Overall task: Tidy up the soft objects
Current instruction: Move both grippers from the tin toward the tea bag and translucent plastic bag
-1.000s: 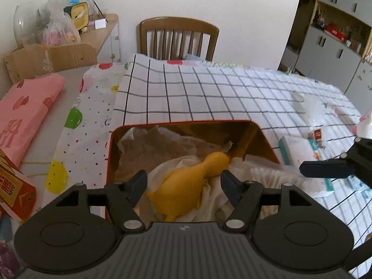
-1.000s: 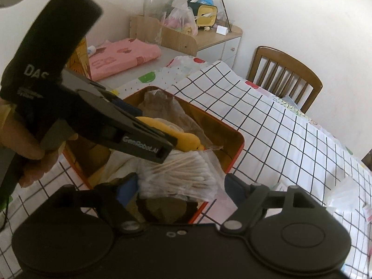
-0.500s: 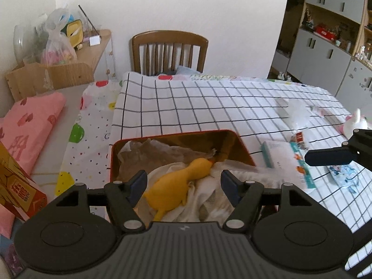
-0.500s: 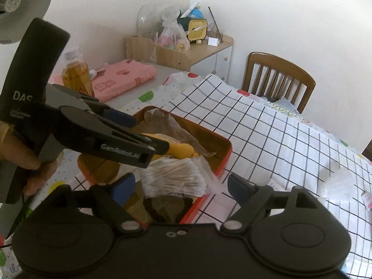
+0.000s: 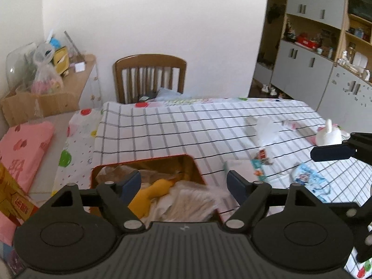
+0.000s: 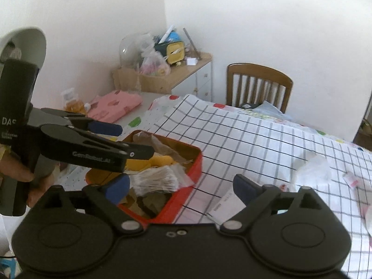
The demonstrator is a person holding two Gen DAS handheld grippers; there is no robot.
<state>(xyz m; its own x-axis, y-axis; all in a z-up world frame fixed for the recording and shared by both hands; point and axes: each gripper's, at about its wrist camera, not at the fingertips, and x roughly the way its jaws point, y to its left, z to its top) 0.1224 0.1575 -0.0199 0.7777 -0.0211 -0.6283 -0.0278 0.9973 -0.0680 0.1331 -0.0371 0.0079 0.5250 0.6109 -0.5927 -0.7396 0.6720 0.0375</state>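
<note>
1. Left wrist view: we see our left claw with its jaws spread wide and nothing gripped between them; they have just been opening further. It hangs above the red tin on the desk, which is covered by a white cloth with a black grid.
2. In the tin lie the soft things: a yellow rubber duck on the left, a clear bag of cotton swabs to its right, white cloth beneath them, and crumpled brown paper at the far end.
3. Just right of the tin a white packet lies flat. Farther right are a crumpled clear plastic bag, a small blue printed pack and a white plush toy, all well apart from the tin.
4. Right wrist view: our right claw is also wide open and empty, and its jaws have just been opening. Its left finger is over the near corner of the tin; its right finger is over the white packet.
5. The left claw crosses this view from the left, held by a hand, above the duck and the swab bag.
6. A wooden chair stands at the far end of the desk.
</note>
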